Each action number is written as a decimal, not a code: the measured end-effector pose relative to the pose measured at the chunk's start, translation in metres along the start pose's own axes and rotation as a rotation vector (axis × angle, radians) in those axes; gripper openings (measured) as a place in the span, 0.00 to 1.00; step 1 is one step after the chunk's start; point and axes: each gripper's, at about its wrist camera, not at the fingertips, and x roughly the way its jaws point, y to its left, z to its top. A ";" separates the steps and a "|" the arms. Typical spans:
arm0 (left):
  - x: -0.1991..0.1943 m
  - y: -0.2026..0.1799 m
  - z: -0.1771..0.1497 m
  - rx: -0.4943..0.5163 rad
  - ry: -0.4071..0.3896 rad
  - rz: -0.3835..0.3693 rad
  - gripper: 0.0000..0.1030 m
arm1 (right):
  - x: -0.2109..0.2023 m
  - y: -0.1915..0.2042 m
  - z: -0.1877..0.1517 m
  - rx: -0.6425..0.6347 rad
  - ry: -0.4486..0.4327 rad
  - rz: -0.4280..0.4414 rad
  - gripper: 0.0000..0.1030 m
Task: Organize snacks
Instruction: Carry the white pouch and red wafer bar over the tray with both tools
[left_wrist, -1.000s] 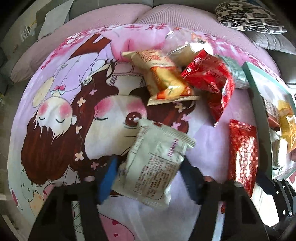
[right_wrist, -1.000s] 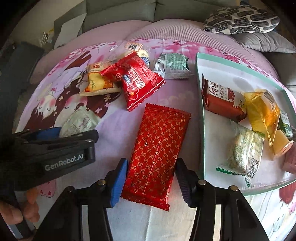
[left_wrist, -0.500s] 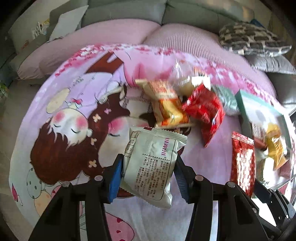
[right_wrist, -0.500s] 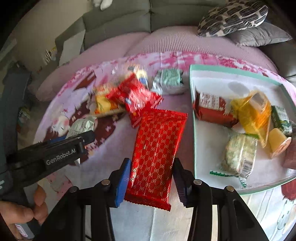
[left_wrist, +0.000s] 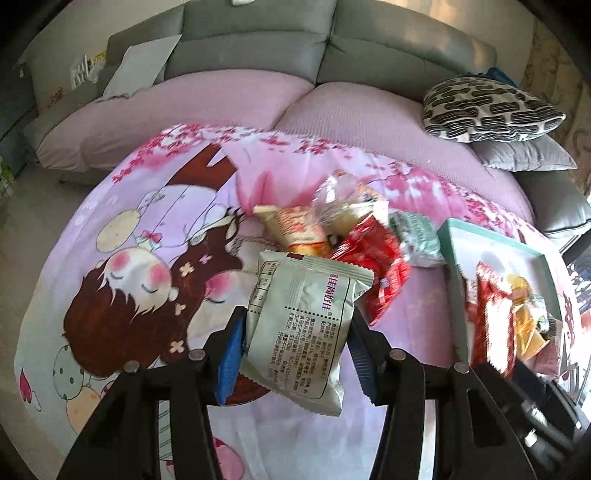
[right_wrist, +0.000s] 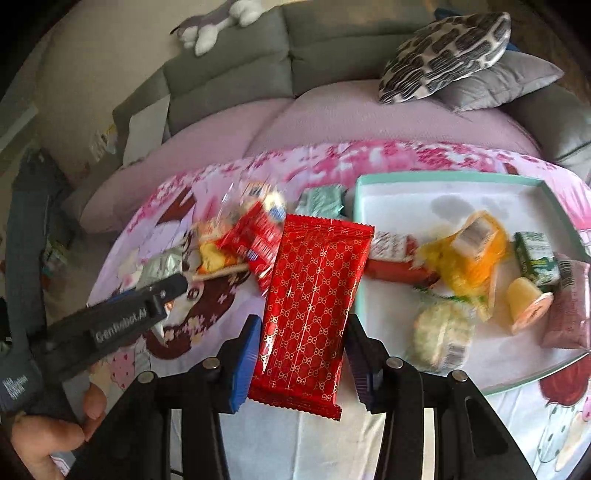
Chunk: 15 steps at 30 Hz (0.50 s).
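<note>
Clamped between the blue pads of the left gripper (left_wrist: 295, 354) is a pale cream snack packet (left_wrist: 301, 328), held above the pink cartoon-printed cloth (left_wrist: 155, 229). From the right wrist view this gripper (right_wrist: 162, 291) shows only side-on, its packet a silvery sliver, with the person's hand (right_wrist: 55, 432) at the lower left. Behind lies a loose pile of snacks (left_wrist: 340, 236), blurred and overlapping, so the separate wrappers are hard to tell apart. Farther right, the right gripper (right_wrist: 301, 358) pinches a long red gold-patterned packet (right_wrist: 314, 306), lifted off the cloth beside the teal-rimmed tray (right_wrist: 443, 179). Only this view shows the tray's contents clearly: a yellow bag (right_wrist: 469, 254), a green carton (right_wrist: 537, 258), a jelly cup (right_wrist: 528, 304); its right edge is cut off.
</note>
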 end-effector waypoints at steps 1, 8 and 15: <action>-0.002 -0.004 0.001 0.006 -0.008 -0.006 0.53 | -0.004 -0.006 0.003 0.014 -0.014 -0.004 0.47; -0.017 -0.053 0.012 0.098 -0.077 -0.094 0.53 | -0.037 -0.060 0.023 0.135 -0.128 -0.077 0.47; -0.018 -0.105 0.029 0.181 -0.097 -0.176 0.53 | -0.057 -0.120 0.037 0.249 -0.206 -0.194 0.47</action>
